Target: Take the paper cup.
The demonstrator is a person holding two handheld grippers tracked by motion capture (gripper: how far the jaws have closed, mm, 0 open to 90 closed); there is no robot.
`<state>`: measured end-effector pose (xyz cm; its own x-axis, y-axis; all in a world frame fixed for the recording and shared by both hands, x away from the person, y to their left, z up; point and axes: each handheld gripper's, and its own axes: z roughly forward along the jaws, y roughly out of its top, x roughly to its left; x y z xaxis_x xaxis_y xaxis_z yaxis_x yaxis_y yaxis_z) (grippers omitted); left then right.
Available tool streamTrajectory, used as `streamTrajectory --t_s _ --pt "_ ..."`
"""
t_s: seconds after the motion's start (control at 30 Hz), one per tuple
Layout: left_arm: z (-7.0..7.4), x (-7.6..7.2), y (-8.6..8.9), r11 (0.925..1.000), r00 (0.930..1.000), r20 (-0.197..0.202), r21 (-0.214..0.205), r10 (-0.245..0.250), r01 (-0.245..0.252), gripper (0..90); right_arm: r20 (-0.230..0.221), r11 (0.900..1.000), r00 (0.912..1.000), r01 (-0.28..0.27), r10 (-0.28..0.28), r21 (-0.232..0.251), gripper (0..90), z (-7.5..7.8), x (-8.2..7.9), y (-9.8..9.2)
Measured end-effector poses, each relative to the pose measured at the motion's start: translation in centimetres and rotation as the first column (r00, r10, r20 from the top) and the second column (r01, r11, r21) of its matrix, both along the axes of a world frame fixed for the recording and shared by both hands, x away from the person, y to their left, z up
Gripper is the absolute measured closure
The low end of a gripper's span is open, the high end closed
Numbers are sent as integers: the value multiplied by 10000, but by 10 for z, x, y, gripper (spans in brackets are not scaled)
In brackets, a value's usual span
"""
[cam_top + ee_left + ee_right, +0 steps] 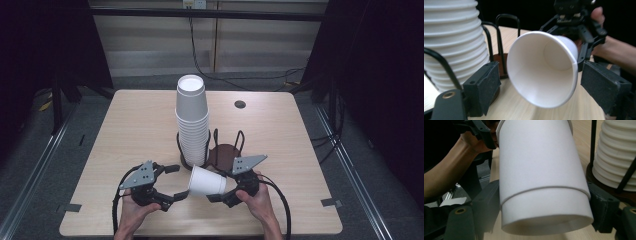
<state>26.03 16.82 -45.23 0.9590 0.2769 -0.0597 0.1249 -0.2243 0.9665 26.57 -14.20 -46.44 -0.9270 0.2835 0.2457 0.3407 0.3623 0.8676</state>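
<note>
Pale wood-grain worktop with rounded corners sits between dark curtains, grey floor around it. At about seven o'clock on it, the left gripper has its jaws spread wide, one either side of the open mouth of a single white paper cup without touching it. That cup lies on its side in the air, low over the front middle of the worktop, mouth toward nine o'clock. Its base is clamped between the closed jaws of the right gripper at about five o'clock.

Just behind, toward twelve o'clock, a tall stack of nested white paper cups stands in a black wire holder on a round dark wooden base.

Judged from here, the thin wall could buckle if either pair of jaws squeezes hard, and a swing toward twelve o'clock could clip the wire loops and topple the stack. Free room lies out to both sides, toward nine and three o'clock; the front edge is close behind the hands.
</note>
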Motion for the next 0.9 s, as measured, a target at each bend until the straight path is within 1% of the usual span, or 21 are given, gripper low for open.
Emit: streamTrajectory --t_s 0.07,0.13,0.27,0.3,0.37,0.43,0.53,0.6,0.63,0.7,0.73,0.8,0.83,0.87,0.9 --pt "1 -1 0 10000 10000 59 -27 11 -11 156 59 9999 9999 -86 86 120 228 0 0 1" --pt "1 -1 0 10000 10000 89 35 20 -21 156 72 9994 9998 -209 207 268 228 0 1 3" --pt "1 0 0 9999 9999 86 -88 -74 75 155 167 9978 9990 -422 414 515 228 1 2 5" --pt "1 0 -1 9996 9997 99 -174 -229 231 155 221 9973 9988 -455 443 578 228 2 2 6" --pt "1 -1 -3 9997 9997 120 -107 -200 201 155 237 9962 9980 -596 581 640 228 3 2 6" --pt "1 0 -4 9992 9994 54 -230 -336 337 148 309 9953 9974 -679 658 696 228 3 2 6" --pt "1 1 -6 9985 9989 74 -283 -458 459 145 372 9942 9970 -714 685 809 228 5 2 5" --pt "1 1 -6 9985 9989 86 -312 -456 458 113 403 9934 9962 -798 767 822 229 6 1 4" --pt "1 1 -9 9995 9995 115 -105 -289 290 77 399 9935 9962 -800 769 814 229 6 1 4" --pt "1 2 -12 9996 9996 25 -22 -285 285 25 458 9932 9953 -892 859 753 229 7 0 4" --pt "1 2 -12 9996 9996 25 -22 -285 285 17 458 9932 9953 -892 859 753 229 7 0 4" --pt "2 3 -17 9988 9988 46 14 -498 498 17 543 9923 9942 -966 925 773 229 8 -1 5" --pt "2 3 -18 9987 9987 101 6 -504 504 18 559 9920 9939 -996 954 770 229 8 0 5" --pt "3 3 -19 9983 9982 106 -91 -582 583 17 577 9915 9934 -1036 992 793 229 8 0 6" --pt "3 3 -20 9981 9981 82 -90 -604 605 16 596 9916 9933 -1034 989 781 229 9 0 6"
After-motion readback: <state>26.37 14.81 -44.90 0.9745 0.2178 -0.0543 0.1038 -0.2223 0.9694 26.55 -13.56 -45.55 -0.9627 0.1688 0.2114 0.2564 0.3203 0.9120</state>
